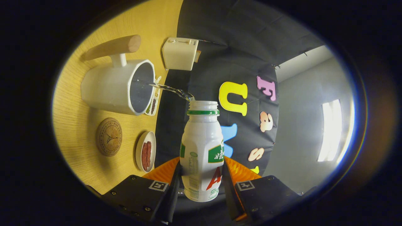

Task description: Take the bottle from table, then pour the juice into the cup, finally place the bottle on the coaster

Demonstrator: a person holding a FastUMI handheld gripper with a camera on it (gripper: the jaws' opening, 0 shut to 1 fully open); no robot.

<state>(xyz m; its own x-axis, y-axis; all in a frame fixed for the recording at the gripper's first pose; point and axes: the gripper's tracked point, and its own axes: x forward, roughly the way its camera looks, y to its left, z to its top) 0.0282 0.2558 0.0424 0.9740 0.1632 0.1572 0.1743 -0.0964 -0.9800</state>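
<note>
Wood-grain counter (75, 125) runs down the nine o'clock side of the gripper view, turned on end because the tool is rolled over for pouring. On it, farthest toward nine o'clock, lies the round cork coaster (109, 137), bare and waiting for the bottle; just beside it toward the fingers sits a small dish (145, 151) with dark red pieces in it. At ten o'clock of the bottle is the white cup (117, 87), a wide mug with a wooden handle, its open mouth facing the bottle's neck. A thin clear stream (171, 90) arcs from the bottle's mouth over the cup's rim and into it, so the pour is under way; the bottle is held tilted toward the cup for just that reason. Beyond the cup, at eleven o'clock, stands a cream toaster (179, 53) near the counter's far edge, and a flat packet peeps out from behind the cup.

Between the fingers stands the white bottle (202, 150), green ring at its neck, cap off. The tool (201, 185) is clamped on its lower body, one finger pressing each side, a grip low enough to leave the neck free of the cup. My judgement: pouring is the step in hand, and the coaster, near the cup, makes a short carry once the bottle is righted.
</note>
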